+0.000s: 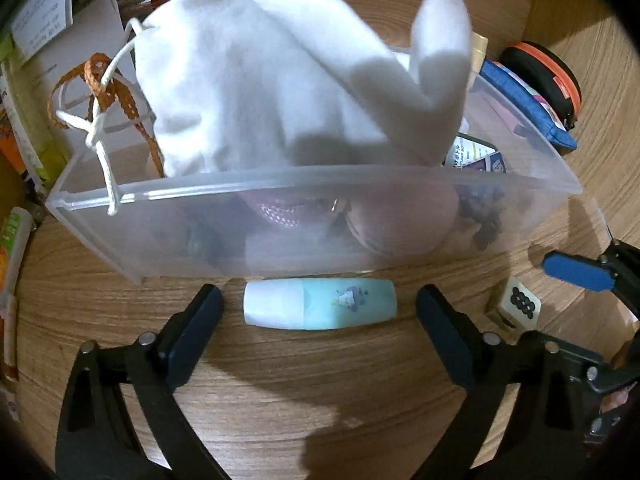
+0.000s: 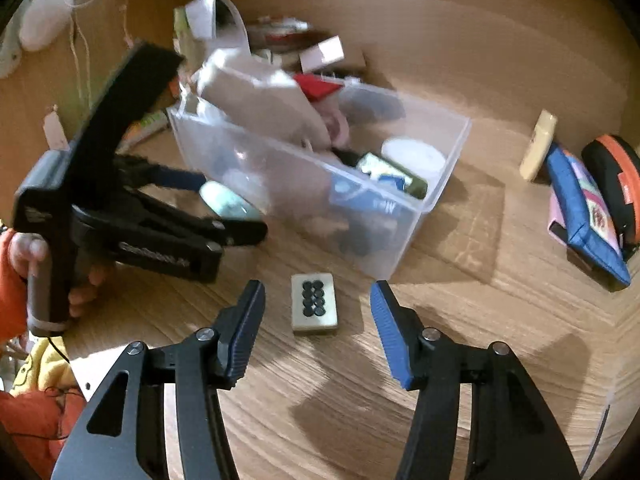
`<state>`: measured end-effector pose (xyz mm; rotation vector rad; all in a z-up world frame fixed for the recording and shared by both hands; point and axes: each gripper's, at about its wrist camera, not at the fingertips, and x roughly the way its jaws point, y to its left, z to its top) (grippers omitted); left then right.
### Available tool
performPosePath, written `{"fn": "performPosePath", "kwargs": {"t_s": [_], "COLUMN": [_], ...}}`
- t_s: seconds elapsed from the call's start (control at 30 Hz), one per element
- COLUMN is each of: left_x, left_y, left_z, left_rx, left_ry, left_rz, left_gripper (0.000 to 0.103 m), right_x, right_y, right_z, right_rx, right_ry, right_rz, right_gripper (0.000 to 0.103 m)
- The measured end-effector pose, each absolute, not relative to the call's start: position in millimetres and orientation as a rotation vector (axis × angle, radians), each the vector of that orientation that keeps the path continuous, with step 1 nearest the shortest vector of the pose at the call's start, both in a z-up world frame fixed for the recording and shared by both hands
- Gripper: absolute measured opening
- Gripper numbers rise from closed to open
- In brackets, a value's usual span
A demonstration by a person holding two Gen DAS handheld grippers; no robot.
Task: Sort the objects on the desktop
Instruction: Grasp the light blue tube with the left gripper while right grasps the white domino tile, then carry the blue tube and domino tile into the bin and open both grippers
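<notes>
Pickup step: the left gripper [image 1: 320,312] stands wide around the bottle [image 1: 320,309], the right gripper [image 2: 318,316] half-open around the tile [image 2: 315,303]; next, both close, then lift toward the bin [image 1: 280,188] at twelve o'clock.

clear bin [image 1: 120,216] walls off front, bare desk [image 2: 500,320] right

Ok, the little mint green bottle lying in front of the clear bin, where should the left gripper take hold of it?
Grip the mint green bottle across its ends, coming down from above on the near side. It lies flat on its side, lengthwise between the left gripper fingers, which stand wide open past both ends. The clear bin wall sits just behind it, so approaching from that side is probably blocked.
</notes>
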<state>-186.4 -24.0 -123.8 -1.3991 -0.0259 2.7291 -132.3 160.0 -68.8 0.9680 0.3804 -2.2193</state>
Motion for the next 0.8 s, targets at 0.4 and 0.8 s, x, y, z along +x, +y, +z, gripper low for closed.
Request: {"fn": "performPosePath", "kwargs": {"t_s": [0.4, 0.8], "left_x": [-172.9, -130.2], "left_y": [-21.3, -31.9], "left_z": [-118.4, -78.6], "left_rx": [-1.327, -1.133], "left_ry": [0.034, 0.015], "left_rz": [2.708, 2.743], "left_gripper": [0.073, 0.073], "right_x": [-142.7, -124.5], "right_y": [150.4, 153.9], "right_z": [-80.2, -49.9], "right_rx": [1.061, 0.938], "right_ry": [0.386, 0.295], "right_rz": [-2.147, -2.158], "right_gripper": [0.022, 0.022]}}
